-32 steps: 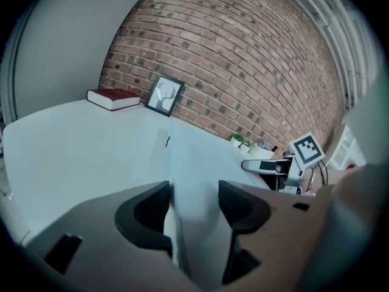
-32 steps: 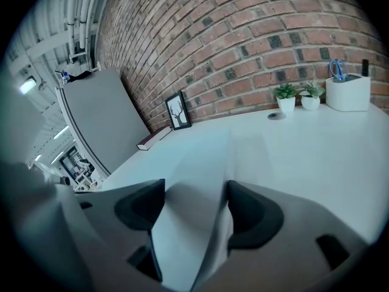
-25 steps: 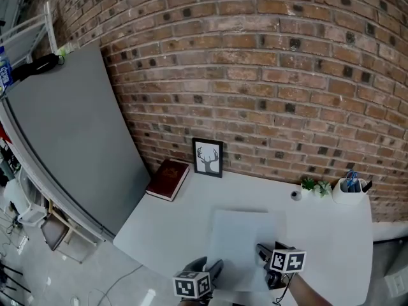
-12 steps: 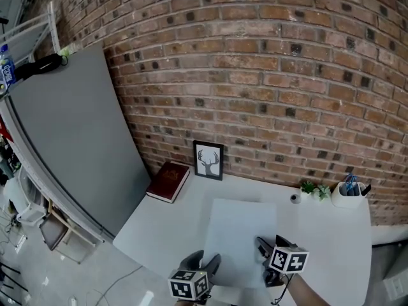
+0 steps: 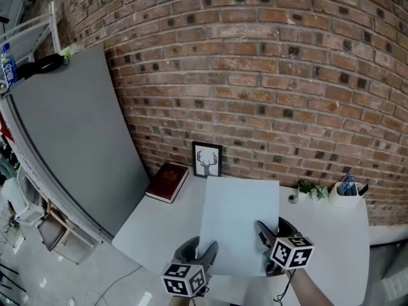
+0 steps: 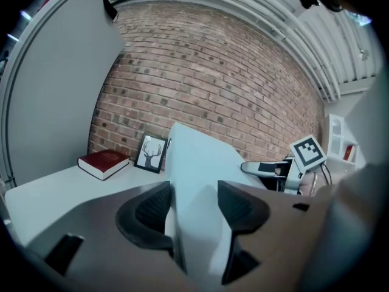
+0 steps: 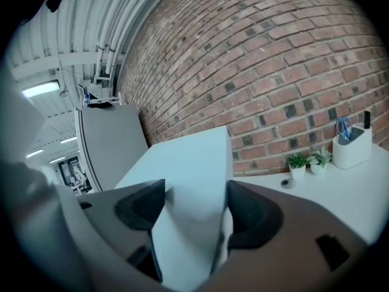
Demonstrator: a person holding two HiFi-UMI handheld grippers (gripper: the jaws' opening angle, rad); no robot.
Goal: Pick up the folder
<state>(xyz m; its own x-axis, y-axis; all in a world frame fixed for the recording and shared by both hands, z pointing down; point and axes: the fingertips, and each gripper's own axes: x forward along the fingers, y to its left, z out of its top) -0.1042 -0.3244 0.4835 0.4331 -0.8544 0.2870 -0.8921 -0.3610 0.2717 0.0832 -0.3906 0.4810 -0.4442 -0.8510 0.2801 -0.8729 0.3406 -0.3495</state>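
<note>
Folder (image 5: pixel 241 225) was held raised over table (image 5: pixel 335 234), far edge tilted up. Left tool (image 5: pixel 199 252) was clamped on folder's near-left edge; right tool (image 5: pixel 266 238) was clamped on its right edge. Red book (image 5: pixel 167 181) and framed deer picture (image 5: pixel 207 159) were seen on table by brick wall.

**Clutter lined the wall (image 5: pixel 255 75)**

The book (image 5: pixel 167 181) and frame (image 5: pixel 208 159) stood at the bench's (image 5: pixel 331 234) back left, plants (image 5: pixel 312 187) and pen cup (image 5: pixel 347 195) back right. The bench's right side lay open beside the raised folder (image 5: pixel 239 225).
</note>
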